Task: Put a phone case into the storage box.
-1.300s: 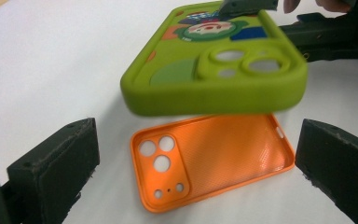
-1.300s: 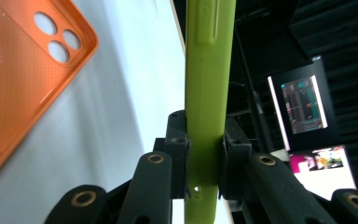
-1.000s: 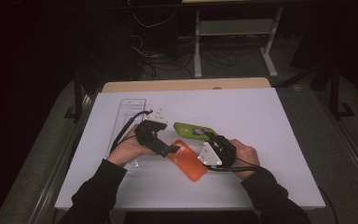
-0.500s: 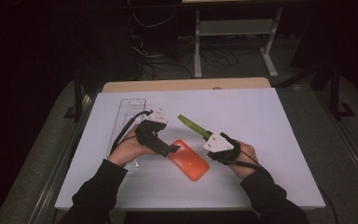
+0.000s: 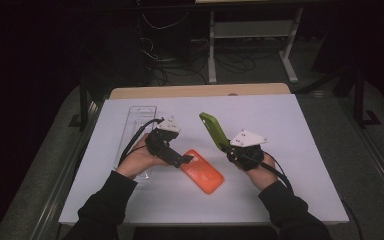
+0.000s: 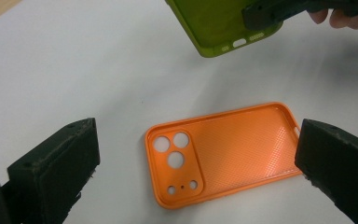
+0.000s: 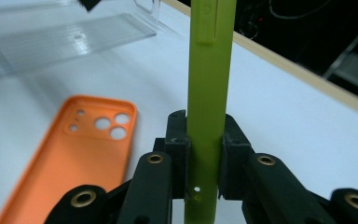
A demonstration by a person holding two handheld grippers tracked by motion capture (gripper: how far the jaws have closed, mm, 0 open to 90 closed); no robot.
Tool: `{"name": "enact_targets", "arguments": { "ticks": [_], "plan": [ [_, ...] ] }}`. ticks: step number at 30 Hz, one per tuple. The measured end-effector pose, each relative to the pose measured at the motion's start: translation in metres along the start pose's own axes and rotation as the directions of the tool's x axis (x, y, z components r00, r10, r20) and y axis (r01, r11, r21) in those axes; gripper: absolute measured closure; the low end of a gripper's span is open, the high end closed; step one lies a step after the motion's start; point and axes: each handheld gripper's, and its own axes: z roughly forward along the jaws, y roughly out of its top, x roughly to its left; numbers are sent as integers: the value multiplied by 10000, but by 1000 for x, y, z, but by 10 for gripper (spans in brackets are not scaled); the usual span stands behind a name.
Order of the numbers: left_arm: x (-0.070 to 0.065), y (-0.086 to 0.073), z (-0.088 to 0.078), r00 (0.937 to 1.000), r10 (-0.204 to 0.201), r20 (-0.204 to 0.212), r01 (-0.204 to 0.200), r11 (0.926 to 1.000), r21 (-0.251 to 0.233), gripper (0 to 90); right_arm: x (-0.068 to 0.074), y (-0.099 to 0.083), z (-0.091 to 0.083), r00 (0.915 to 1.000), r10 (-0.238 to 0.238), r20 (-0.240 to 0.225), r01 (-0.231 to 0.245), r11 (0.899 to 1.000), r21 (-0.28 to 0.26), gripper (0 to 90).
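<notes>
Nearest you on the white bench [image 5: 290, 200], the orange phone case [image 5: 203, 171] lies flat, hollow side up, its camera holes toward your left hand. Your left tongs [image 5: 186, 160] stand released just above its far-left end, jaws wide apart with the case between them in the left gripper view. Right of that, your right tongs [image 5: 226, 146] are clenched on the green phone case [image 5: 213, 129], holding it edge-on, lifted clear of the bench. Farther left lies a clear plastic tray [image 5: 141, 112].
</notes>
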Motion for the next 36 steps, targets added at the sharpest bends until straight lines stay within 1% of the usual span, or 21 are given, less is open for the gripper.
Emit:
{"name": "enact_targets", "arguments": {
  "ticks": [3,4,5,6,7,8,9,11,13,14,15,16,18,21,24,26,28,29,30,34,36],
  "plan": [
    [0,0,0,10000,-19,-3,19,10000,-32,0,-6,-1,0,9975,647,-297,-648,9979,-9,756],
    [0,0,0,10000,-16,-15,16,10000,-25,0,-6,-1,0,9935,1038,-467,-1041,9946,-21,757],
    [1,0,-1,9999,115,-29,-115,9999,102,0,-8,-1,0,9909,1220,-561,-1220,9925,21,756],
    [0,0,0,10000,-35,-39,35,10000,-36,0,-10,-2,0,9869,1469,-668,-1468,9891,57,757],
    [1,0,0,10000,-7,-50,7,10000,-45,0,-11,-2,0,9809,1780,-785,-1783,9840,45,757],
    [3,0,-1,9997,221,-99,-220,9997,101,0,-14,-3,1,9780,1901,-856,-1909,9816,-14,756],
    [2,0,-1,9999,-43,-102,43,10000,-21,0,-15,-3,1,9740,2064,-936,-2077,9782,-35,757],
    [3,0,-2,9998,60,-175,-60,10000,-14,0,-18,-4,1,9564,2667,-1190,-2692,9631,-49,757],
    [3,0,-1,9998,-17,-197,14,9999,-147,0,-20,-4,0,9465,2964,-1274,-2994,9541,-48,757],
    [3,0,-1,9997,-128,-195,125,9998,-165,0,-20,-5,0,9454,3003,-1264,-3034,9528,-52,756],
    [3,0,-1,9997,-77,-242,72,9998,-201,0,-20,-5,0,9446,3028,-1268,-3057,9521,-41,756],
    [4,1,-2,9997,-93,-222,88,9997,-217,0,-20,-5,0,9468,2971,-1238,-3001,9539,-60,756],
    [3,1,-1,9994,-293,-193,284,9986,-457,0,-19,-5,0,9459,2984,-1271,-3015,9535,-53,756],
    [3,3,-2,9993,-348,-137,338,9971,-678,0,-16,-4,1,9469,2937,-1307,-2970,9549,-56,757],
    [3,4,-3,9983,-559,-145,538,9917,-1168,0,-12,-3,3,9460,2948,-1347,-2978,9546,-23,756],
    [3,4,-4,9971,-765,-58,751,9882,-1337,0,-8,-3,3,9420,3040,-1425,-3071,9517,5,756],
    [3,5,-5,9970,-775,-32,762,9858,-1495,0,-4,-2,4,9408,3030,-1518,-3060,9520,35,756],
    [3,5,-5,9966,-828,1,818,9839,-1587,0,-1,-1,5,9426,2958,-1549,-2994,9541,3,757],
    [3,6,-5,9960,-896,30,888,9822,-1657,0,2,-1,6,9403,2988,-1629,-3021,9533,48,756],
    [2,6,-4,9950,-993,138,1001,9785,-1804,0,14,1,10,9480,2679,-1718,-2698,9628,127,756],
    [3,6,-4,9944,-1045,133,1052,9769,-1861,0,20,2,12,9495,2565,-1807,-2586,9659,126,756]
  ]
}}
